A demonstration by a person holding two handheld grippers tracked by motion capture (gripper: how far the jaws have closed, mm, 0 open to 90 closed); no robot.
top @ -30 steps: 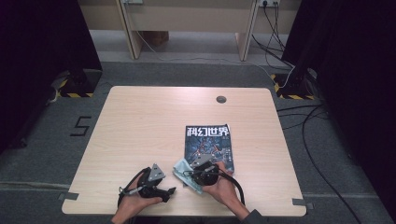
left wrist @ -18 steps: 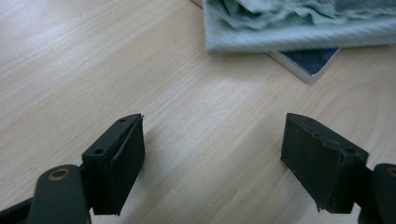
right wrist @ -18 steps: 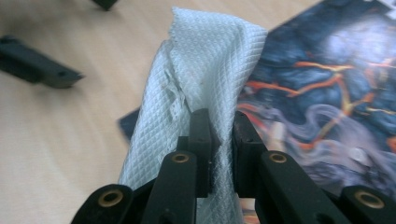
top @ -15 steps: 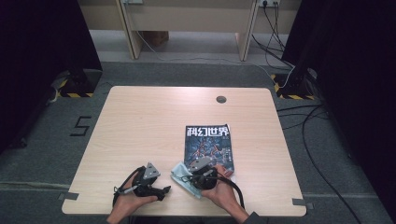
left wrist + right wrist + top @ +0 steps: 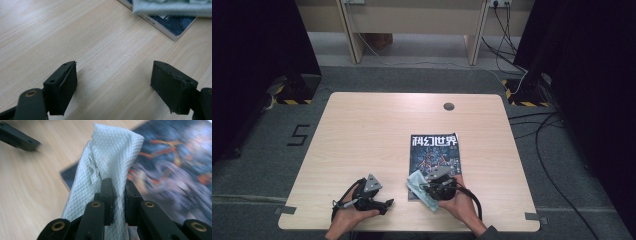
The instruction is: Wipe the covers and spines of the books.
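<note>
The table (image 5: 377, 130) is mostly bare wood, with wide open room across its far half and along its left side. A small round grommet (image 5: 448, 106) sits near the far edge. The magazine (image 5: 434, 155) lies flat right of centre, its near end close to the table's front edge, with a strip of free wood between it and the right edge. Both hands work at the near edge, so the room for moving lies ahead of them and out to the left.

The right gripper (image 5: 432, 189) sits over the magazine's near left corner. Its fingers (image 5: 107, 192) are pinched nearly together on a pale, quilted cloth (image 5: 110, 157), which stands up out of them in a folded bunch; in the high view the cloth (image 5: 418, 187) hangs out to the left of the gripper, over the corner of the magazine and the wood beside it. In the left gripper view the cloth (image 5: 172, 7) drapes across the magazine's corner (image 5: 175, 27).

The left gripper (image 5: 382, 204) lies low near the front edge, just left of the magazine and apart from it. Its fingers (image 5: 63, 85) stand wide apart with nothing between them but bare table, and they point toward the magazine's corner.
</note>
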